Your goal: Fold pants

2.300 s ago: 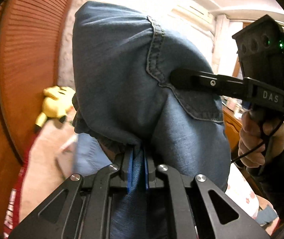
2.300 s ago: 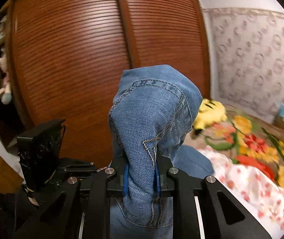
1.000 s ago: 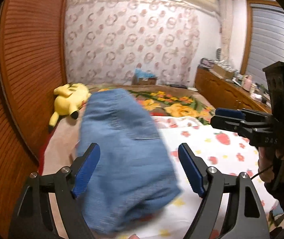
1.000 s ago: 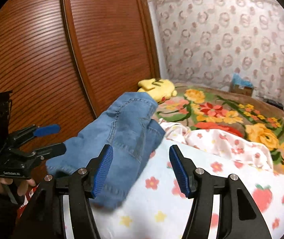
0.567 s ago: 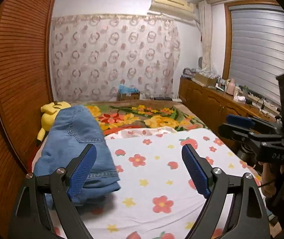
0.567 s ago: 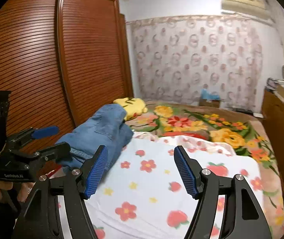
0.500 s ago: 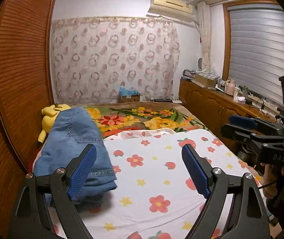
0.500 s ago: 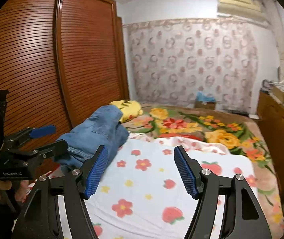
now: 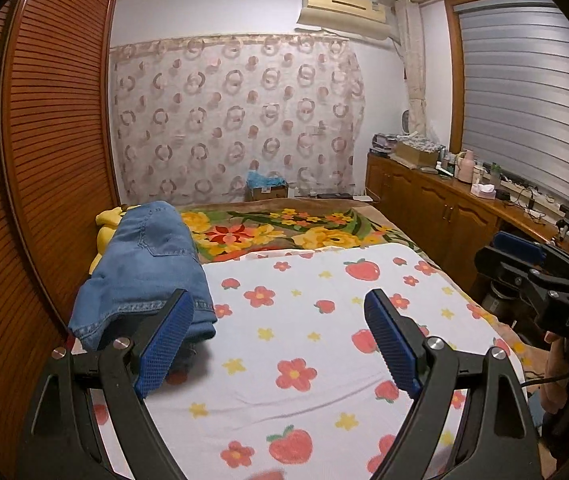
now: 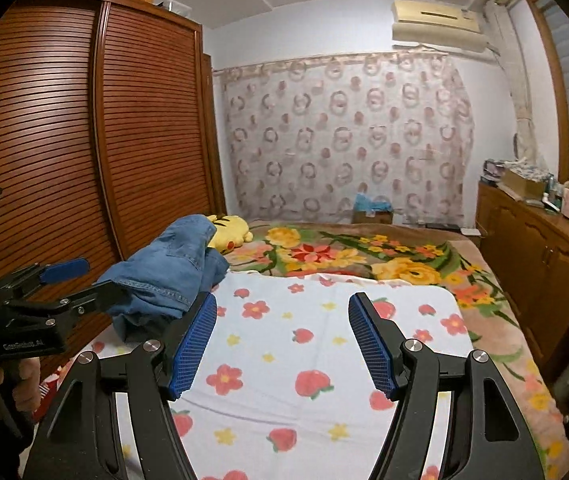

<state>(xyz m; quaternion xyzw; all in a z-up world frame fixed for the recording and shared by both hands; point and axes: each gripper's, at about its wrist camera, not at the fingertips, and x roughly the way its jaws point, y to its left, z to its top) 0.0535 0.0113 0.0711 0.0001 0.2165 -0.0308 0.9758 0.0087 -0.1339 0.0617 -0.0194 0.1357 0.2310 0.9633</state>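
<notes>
The folded blue jeans (image 9: 144, 268) lie in a bundle at the left edge of the bed, on the white flower-print sheet (image 9: 304, 320) and next to the wardrobe. My left gripper (image 9: 278, 296) hangs open above the near part of the sheet, its left pad in front of the jeans' near hem with nothing between the pads. My right gripper (image 10: 283, 300) is open too and holds nothing. In the right wrist view the jeans (image 10: 168, 268) lie left of it, beyond the left gripper (image 10: 96, 276). The right gripper (image 9: 520, 256) shows at the right edge of the left wrist view.
A yellow plush toy (image 10: 232, 232) lies just behind the jeans. A floral blanket (image 9: 284, 232) covers the far half of the bed. A slatted wooden wardrobe (image 9: 44, 160) runs along the left, and a wooden cabinet (image 9: 444, 208) with clutter on top runs along the right.
Both grippers were shut on the raised jeans; they let go, and the jeans now lie at the left of the bed. Both grippers have drawn back from the bed, open.
</notes>
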